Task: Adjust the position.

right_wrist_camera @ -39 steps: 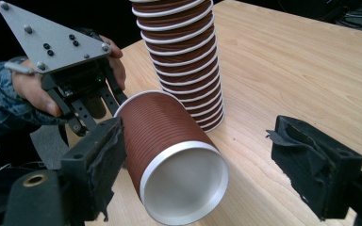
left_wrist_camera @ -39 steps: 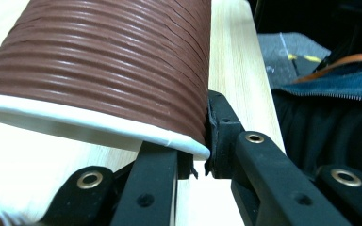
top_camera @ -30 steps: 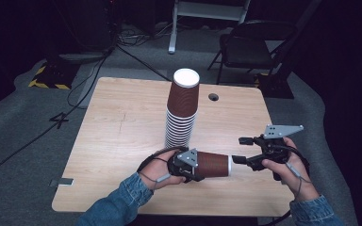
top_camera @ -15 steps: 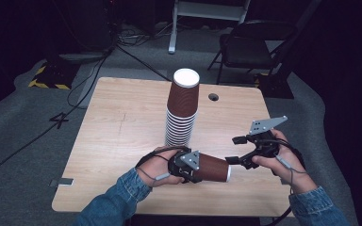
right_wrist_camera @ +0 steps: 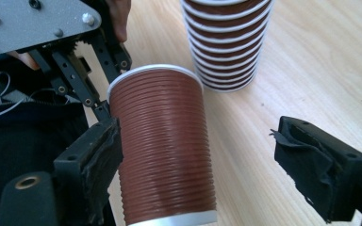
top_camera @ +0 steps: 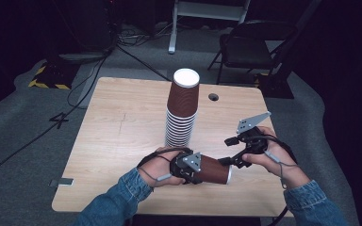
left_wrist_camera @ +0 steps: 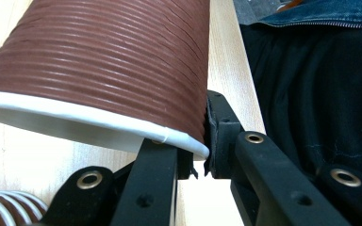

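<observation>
Left claw (top_camera: 195, 168) pinches one cup (top_camera: 213, 170) (stack (top_camera: 181, 113) separate).

On the table (top_camera: 108, 122): stack of cups (top_camera: 181, 113) at centre, a hole (top_camera: 212, 97) just far right of it. Near the stack, lying on its side by the near edge, a single cup (top_camera: 213, 170). Left gripper (top_camera: 188, 168) at that cup's left end, right gripper (top_camera: 231, 150) at its right. Beyond the table's far edge, a chair (top_camera: 252, 47).
</observation>
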